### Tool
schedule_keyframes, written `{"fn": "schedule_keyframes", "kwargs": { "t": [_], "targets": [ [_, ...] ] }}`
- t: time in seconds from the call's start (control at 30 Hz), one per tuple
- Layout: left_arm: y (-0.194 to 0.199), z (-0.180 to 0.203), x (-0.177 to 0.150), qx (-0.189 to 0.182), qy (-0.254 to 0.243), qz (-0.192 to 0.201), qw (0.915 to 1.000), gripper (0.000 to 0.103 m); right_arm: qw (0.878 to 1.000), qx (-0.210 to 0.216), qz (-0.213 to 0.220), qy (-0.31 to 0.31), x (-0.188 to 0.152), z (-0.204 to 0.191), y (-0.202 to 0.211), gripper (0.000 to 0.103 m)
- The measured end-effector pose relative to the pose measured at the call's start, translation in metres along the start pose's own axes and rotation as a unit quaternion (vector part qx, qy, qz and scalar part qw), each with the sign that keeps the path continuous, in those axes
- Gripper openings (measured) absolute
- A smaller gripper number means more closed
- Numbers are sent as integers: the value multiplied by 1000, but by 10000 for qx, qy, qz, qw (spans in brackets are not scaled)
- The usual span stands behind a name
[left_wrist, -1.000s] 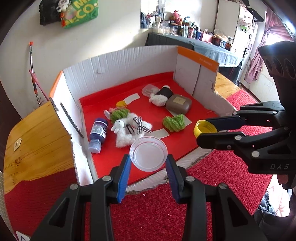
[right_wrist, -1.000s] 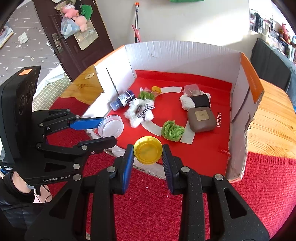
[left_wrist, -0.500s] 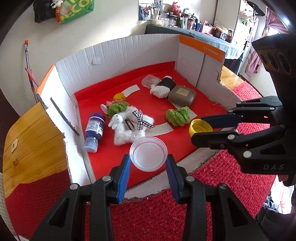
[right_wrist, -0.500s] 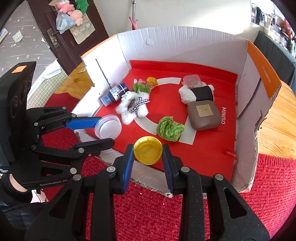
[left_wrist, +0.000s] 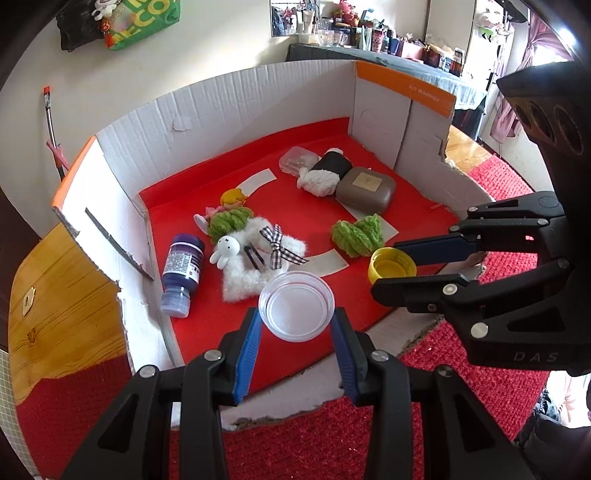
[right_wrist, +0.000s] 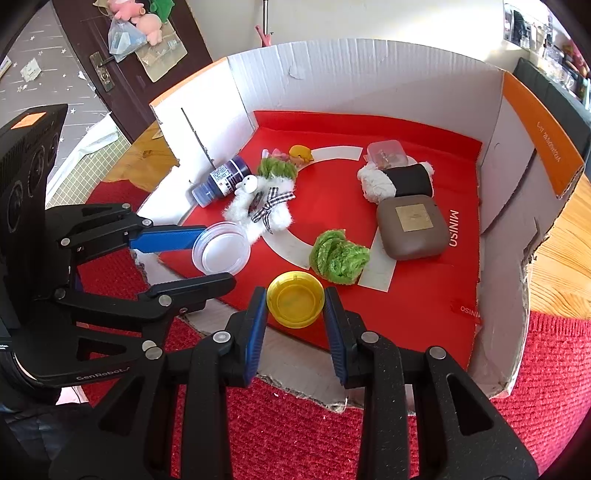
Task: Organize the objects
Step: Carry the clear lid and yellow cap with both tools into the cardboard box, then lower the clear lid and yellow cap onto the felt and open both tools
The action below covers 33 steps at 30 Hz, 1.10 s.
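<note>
Fingers [left_wrist: 248,343] of the left gripper [left_wrist: 296,341] squeeze a clear lid [left_wrist: 296,311], and the right gripper [right_wrist: 294,326] squeezes a yellow cap [right_wrist: 295,299], both over the front edge of the cardboard box [right_wrist: 369,77]. Only the right view shows a brown door [right_wrist: 92,55] with toys hung on it; only the left view shows a green bag [left_wrist: 144,22] on the wall. Inside the box lie a blue bottle [left_wrist: 181,267], a white bunny [left_wrist: 255,258], green fluff [left_wrist: 356,234] and a brown case [left_wrist: 365,190].
</note>
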<state>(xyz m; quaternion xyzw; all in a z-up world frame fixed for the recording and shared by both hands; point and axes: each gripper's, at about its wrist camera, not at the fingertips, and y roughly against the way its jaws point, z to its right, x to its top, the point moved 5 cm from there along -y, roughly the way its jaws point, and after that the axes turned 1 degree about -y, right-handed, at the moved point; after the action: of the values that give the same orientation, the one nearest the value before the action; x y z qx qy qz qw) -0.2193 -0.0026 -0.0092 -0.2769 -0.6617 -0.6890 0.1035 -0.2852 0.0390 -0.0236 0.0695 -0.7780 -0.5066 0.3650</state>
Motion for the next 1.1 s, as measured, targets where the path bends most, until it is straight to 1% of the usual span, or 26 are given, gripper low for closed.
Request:
{"fn": "schedule_keyframes", "kwargs": {
  "t": [0.57,0.83,1.03,1.1],
  "targets": [
    [-17,-9,4,-100,148,-62,9998,40,9999,-55,-34,-81,3,11,-12,29],
    [-17,-11,6,-188,209,-22,9996,40,9992,-388,82,65,7,13,-14,29],
    [-12,-13,8,-82,252,161,9995,40,9974,-678,179,165,10,16,-16,29],
    [-10,-15,9,-137,293,193,9993,40,9969,-745,199,181,10,18,-16,29]
  ]
}}
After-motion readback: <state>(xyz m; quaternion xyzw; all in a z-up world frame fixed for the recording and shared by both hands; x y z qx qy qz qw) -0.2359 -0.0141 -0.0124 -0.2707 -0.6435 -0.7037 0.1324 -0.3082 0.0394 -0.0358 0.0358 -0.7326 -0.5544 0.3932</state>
